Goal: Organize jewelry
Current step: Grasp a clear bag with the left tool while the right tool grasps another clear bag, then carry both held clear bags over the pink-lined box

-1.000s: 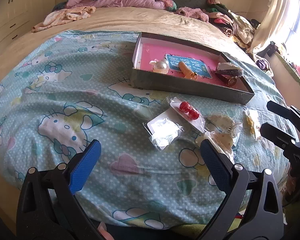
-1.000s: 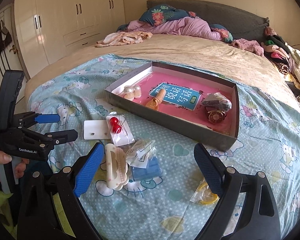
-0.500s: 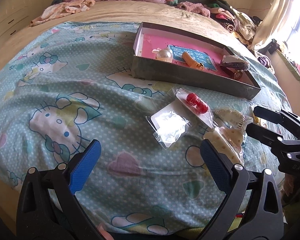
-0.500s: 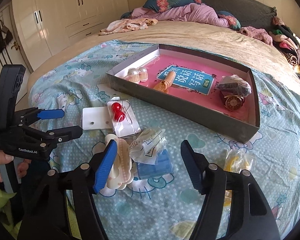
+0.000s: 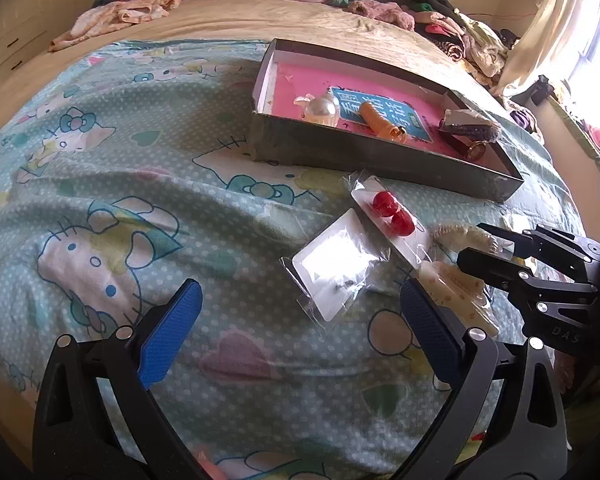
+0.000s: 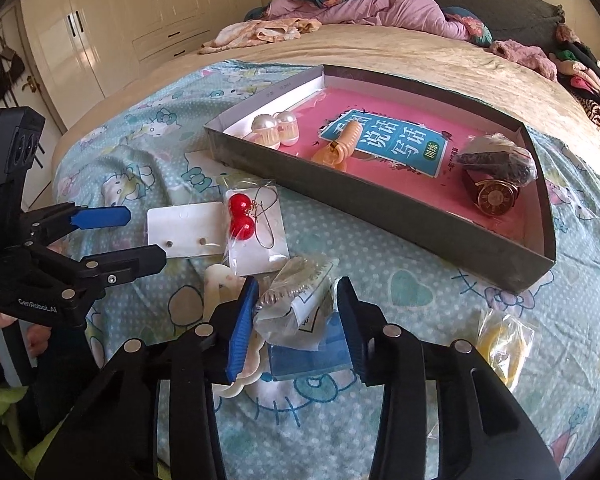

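The right hand-held gripper has its blue pads on either side of a clear jewelry packet lying on the bed, partly narrowed around it; whether they pinch it I cannot tell. The left hand-held gripper hangs wide open above the sheet, holding nothing. At 11 o'clock from the packet lie the red earrings card and, touching it at 9 o'clock, a white stud card. The grey tray sits at 1 o'clock, holding a watch.
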A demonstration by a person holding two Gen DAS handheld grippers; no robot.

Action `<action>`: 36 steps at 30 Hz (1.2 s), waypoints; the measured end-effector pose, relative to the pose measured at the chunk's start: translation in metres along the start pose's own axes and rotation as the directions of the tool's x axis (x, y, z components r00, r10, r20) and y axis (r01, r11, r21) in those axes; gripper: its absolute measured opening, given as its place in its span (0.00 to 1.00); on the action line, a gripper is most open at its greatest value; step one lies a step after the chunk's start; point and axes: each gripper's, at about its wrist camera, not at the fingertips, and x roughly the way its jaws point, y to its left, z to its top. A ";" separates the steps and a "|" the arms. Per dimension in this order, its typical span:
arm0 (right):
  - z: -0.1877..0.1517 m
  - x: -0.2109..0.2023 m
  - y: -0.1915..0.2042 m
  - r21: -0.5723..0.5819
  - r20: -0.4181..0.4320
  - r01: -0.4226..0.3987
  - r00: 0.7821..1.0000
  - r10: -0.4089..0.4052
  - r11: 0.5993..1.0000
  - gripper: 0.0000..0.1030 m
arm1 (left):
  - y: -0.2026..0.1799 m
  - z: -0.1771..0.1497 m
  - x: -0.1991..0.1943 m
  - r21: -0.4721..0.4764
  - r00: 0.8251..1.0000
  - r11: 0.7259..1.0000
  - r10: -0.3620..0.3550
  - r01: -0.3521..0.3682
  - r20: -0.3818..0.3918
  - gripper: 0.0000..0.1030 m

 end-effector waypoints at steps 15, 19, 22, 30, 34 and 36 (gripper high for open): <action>0.001 0.000 -0.017 0.068 0.033 -0.058 0.998 0.056 0.996 0.30 | -0.015 0.010 0.023 0.037 0.999 0.999 -0.020 0.022 -0.037 0.57; 0.001 -0.008 -0.020 0.084 0.056 -0.058 0.997 0.053 0.995 0.30 | -0.018 0.010 0.022 0.042 0.999 0.999 -0.022 0.023 -0.030 0.42; 0.001 -0.015 -0.022 0.090 0.070 -0.054 0.996 0.047 0.995 0.30 | -0.019 0.010 0.020 0.049 0.999 0.998 -0.036 0.037 -0.028 0.30; -0.001 -0.032 -0.019 0.084 0.096 -0.050 0.994 0.042 0.995 0.30 | -0.022 0.009 0.001 0.052 0.997 0.996 -0.072 0.072 0.010 0.09; 0.001 -0.036 -0.015 0.075 0.103 -0.049 0.994 0.041 0.996 0.30 | -0.023 0.011 -0.014 0.054 0.995 0.994 -0.093 0.090 0.040 0.09; 0.001 -0.038 -0.014 0.072 0.109 -0.049 0.993 0.041 0.996 0.30 | -0.024 0.012 -0.021 0.055 0.994 0.994 -0.100 0.097 0.053 0.09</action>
